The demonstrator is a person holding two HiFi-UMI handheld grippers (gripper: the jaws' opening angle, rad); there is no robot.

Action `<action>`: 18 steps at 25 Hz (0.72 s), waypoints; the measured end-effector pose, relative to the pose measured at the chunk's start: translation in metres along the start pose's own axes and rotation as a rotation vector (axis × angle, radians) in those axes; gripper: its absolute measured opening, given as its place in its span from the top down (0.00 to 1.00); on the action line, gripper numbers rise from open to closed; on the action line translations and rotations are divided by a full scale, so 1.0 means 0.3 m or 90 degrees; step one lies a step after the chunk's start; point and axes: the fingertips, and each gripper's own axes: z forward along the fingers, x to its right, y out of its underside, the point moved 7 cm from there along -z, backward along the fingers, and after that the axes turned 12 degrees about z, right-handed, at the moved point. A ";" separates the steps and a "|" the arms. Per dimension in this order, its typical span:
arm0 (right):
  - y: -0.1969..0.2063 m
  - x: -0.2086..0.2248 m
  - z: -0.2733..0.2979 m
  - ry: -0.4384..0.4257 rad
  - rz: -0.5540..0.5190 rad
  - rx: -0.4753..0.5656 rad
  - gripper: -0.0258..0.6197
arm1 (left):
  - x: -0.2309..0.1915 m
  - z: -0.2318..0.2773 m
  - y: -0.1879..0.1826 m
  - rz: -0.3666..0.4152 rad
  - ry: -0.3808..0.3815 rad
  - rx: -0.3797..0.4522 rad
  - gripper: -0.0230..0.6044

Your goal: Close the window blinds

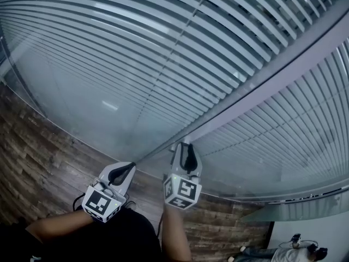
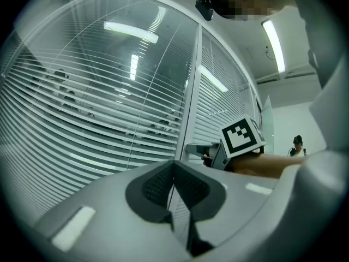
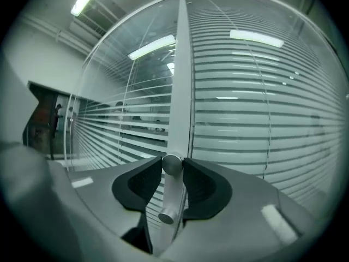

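Horizontal slat blinds (image 1: 163, 37) hang behind the glass wall, with gaps showing between the slats. A pale upright frame post (image 1: 262, 91) divides two panes. A small metal knob (image 3: 172, 165) on a short rod sticks out from that post (image 3: 181, 91). My right gripper (image 3: 172, 168) is at the post, its dark pads pressed on either side of the knob's round head. In the head view the right gripper (image 1: 185, 144) touches the post low down. My left gripper (image 1: 131, 165) hovers just to its left, jaws together with nothing between them (image 2: 174, 165).
Dark wood-look flooring (image 1: 32, 162) runs along the base of the glass. A white wall (image 1: 305, 222) stands to the right, and a person (image 1: 305, 252) is beyond it. A dark doorway (image 3: 43, 119) shows far left in the right gripper view.
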 end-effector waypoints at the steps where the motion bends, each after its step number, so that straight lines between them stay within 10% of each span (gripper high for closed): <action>1: -0.004 0.000 0.004 0.003 -0.037 -0.003 0.77 | -0.003 0.008 -0.006 0.002 -0.001 0.000 0.96; 13: 0.001 -0.080 -0.001 0.074 -0.556 -0.036 0.77 | -0.028 0.000 -0.010 0.008 -0.006 -0.003 0.96; 16: -0.001 -0.081 0.006 0.054 -0.508 -0.031 0.76 | -0.029 0.005 -0.007 0.009 -0.002 -0.005 0.96; 18: -0.001 -0.055 0.004 0.010 -0.316 -0.019 0.75 | -0.029 0.006 0.000 0.009 0.002 -0.005 0.96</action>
